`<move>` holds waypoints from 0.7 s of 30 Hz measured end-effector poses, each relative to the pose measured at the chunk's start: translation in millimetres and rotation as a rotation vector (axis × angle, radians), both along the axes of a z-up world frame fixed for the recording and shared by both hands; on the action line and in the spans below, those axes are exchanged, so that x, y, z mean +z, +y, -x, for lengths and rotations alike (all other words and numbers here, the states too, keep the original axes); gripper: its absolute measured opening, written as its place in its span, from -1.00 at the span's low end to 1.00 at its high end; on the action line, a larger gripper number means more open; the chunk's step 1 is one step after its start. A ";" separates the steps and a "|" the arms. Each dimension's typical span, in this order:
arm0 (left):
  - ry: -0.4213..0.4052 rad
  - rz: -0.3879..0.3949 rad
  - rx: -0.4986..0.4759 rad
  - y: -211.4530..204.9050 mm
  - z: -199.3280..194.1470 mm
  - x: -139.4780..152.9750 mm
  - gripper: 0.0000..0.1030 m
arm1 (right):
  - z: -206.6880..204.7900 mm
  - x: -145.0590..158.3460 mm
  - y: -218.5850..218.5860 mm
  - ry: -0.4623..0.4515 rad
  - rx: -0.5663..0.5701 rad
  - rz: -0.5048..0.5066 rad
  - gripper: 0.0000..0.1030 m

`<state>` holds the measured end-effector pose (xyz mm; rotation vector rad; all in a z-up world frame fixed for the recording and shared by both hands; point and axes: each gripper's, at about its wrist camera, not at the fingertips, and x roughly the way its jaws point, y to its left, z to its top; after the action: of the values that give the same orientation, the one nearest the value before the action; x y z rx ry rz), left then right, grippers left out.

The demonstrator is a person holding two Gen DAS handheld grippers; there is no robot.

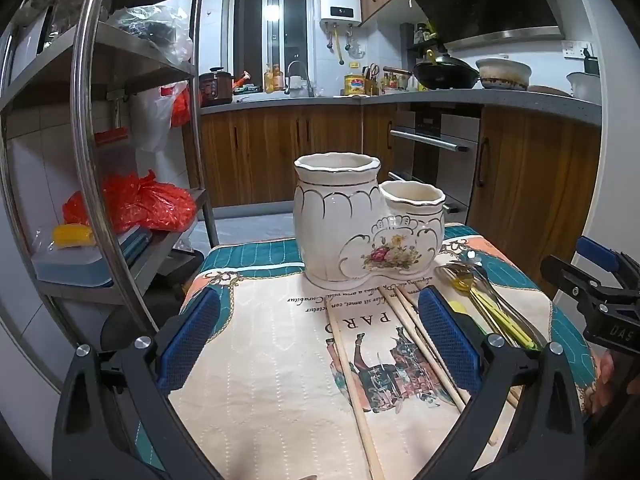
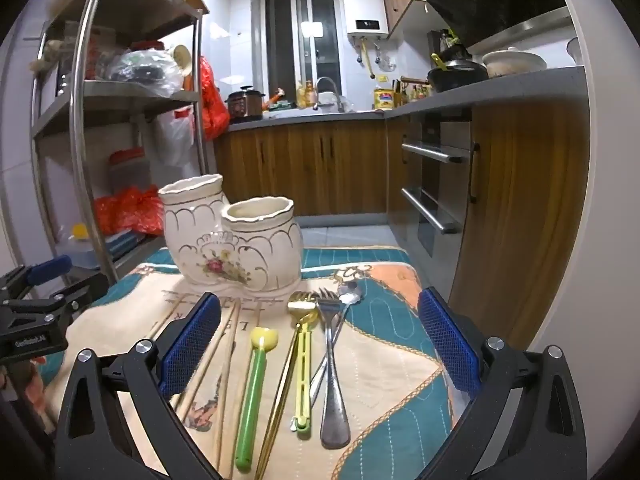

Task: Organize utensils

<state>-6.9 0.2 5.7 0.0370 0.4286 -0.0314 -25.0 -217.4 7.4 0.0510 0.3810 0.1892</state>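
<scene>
Only the right wrist view shows the green spoon (image 2: 252, 384), low centre, lying between the right gripper's (image 2: 320, 344) released jaws; the left gripper's (image 1: 320, 340) jaws are also released, above chopsticks (image 1: 356, 392).

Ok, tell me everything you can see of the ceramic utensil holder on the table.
The ceramic utensil holder is glossy cream with gold trim and a painted flower spray on its front. It is two joined jars on one base, a taller one and a shorter one, both with wavy rims. It stands upright at the far end of the printed tablecloth. No utensils show above either rim; neither tool touches it.
</scene>
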 end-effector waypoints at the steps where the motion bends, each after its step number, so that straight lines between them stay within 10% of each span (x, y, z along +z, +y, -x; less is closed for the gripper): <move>1: 0.001 -0.001 0.000 -0.4 0.4 0.3 0.90 | -1.3 -1.0 1.6 0.002 -0.001 0.000 0.90; 21: 0.003 -0.005 -0.007 -1.6 -0.8 0.1 0.90 | 1.6 -3.5 -0.1 0.000 0.007 -0.003 0.90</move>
<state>-6.0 -1.4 5.8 0.0433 0.4314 -0.0375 -26.6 -217.4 3.9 0.0522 0.3806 0.1968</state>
